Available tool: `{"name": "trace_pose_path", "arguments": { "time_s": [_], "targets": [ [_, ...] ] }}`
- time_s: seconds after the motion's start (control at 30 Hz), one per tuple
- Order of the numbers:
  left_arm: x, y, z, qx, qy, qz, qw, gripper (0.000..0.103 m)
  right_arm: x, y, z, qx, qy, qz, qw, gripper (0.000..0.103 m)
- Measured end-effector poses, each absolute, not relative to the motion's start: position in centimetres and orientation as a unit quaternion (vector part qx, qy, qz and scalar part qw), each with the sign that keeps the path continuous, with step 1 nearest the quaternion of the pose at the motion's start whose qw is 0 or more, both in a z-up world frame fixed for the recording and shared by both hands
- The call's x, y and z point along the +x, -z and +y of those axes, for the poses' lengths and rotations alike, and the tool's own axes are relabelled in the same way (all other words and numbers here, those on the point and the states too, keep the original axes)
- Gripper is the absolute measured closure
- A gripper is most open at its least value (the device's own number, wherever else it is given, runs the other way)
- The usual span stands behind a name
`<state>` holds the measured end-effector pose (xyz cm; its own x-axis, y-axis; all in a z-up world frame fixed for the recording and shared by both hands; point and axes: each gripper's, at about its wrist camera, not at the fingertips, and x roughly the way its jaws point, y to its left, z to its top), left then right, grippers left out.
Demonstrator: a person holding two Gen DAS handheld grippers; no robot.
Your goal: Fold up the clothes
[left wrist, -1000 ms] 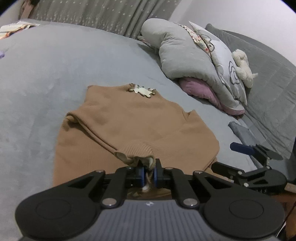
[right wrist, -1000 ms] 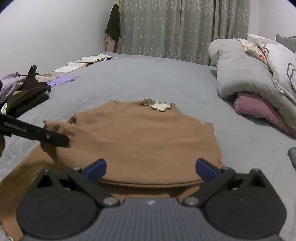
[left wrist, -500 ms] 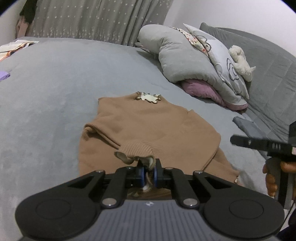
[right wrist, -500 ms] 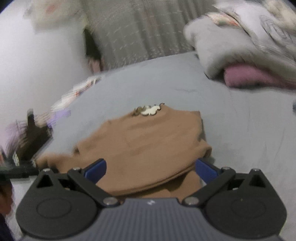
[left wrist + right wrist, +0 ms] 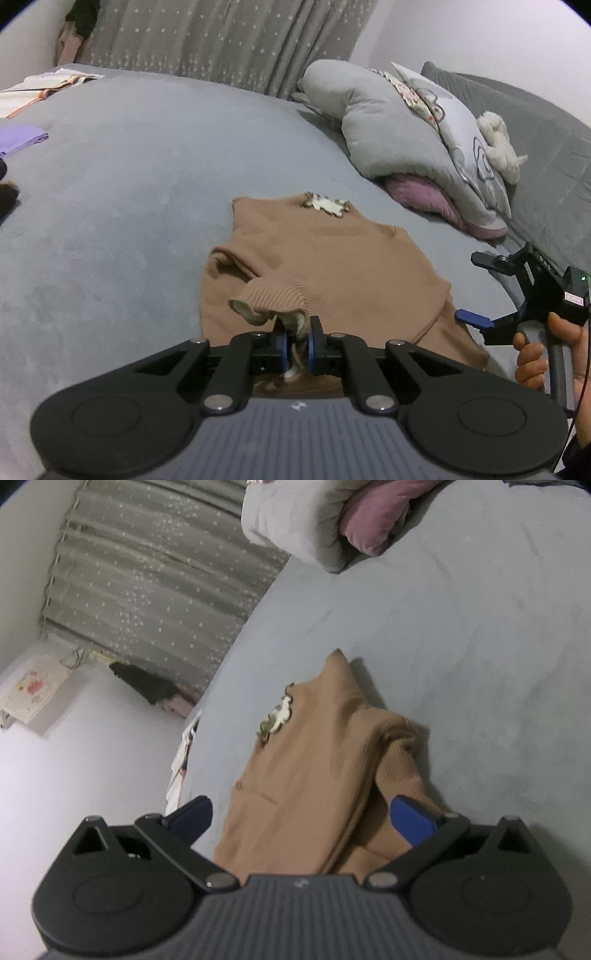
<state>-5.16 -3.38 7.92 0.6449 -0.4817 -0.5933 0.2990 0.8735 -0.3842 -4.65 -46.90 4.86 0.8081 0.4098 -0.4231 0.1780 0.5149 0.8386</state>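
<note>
Change over the last second: my left gripper (image 5: 295, 338) keeps its pinch on the ribbed cuff (image 5: 275, 299) and has carried that sleeve inward, so the brown sweater (image 5: 332, 266) now looks narrower on its left side, the sleeve doubled across the body. The sweater lies near the middle of the grey bed (image 5: 129, 184), with the cream collar trim (image 5: 327, 204) at its far edge. My read: one sleeve fold is in progress; the cuff is not yet laid down.

Moving right: my right gripper (image 5: 301, 812) has swung away and rolled hard, so its view is tilted and somewhat blurred. Its fingers are spread wide with nothing between them, hovering over the sweater's right side, where the other sleeve (image 5: 402, 760) lies bunched. In the left view the person's hand (image 5: 543, 350) holds it off the sweater's right edge.

Surroundings, left to right: papers (image 5: 40, 83) and a purple cloth (image 5: 20, 138) at the far left of the bed, well apart; curtain (image 5: 221, 40) behind; grey pillows (image 5: 388, 122) over a pink cushion (image 5: 424, 192) and a plush toy (image 5: 498, 144) at right. Nothing lies in the fold's path.
</note>
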Motion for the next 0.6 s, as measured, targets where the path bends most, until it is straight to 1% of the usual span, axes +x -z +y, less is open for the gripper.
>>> {"name": "trace_pose_path", "arguments": {
  "time_s": [0.17,0.43,0.6],
  "targets": [
    [-4.6,-7.6,-2.6,-0.141,0.207,0.358,0.899,0.096,-3.0,-3.4,-46.8,0.511,-0.064,0.295,0.805,0.000],
    [-4.7,-6.5,-2.9,-0.141,0.209,0.381,0.889,0.096,-0.2,-1.2,-48.1,0.531,-0.029,0.275,0.801,0.000],
    [-5.0,-6.3,-2.8,-0.149,0.214,0.395,0.881,0.096,-0.1,0.1,-49.8,0.583,-0.030,0.240,0.775,0.000]
  ]
}}
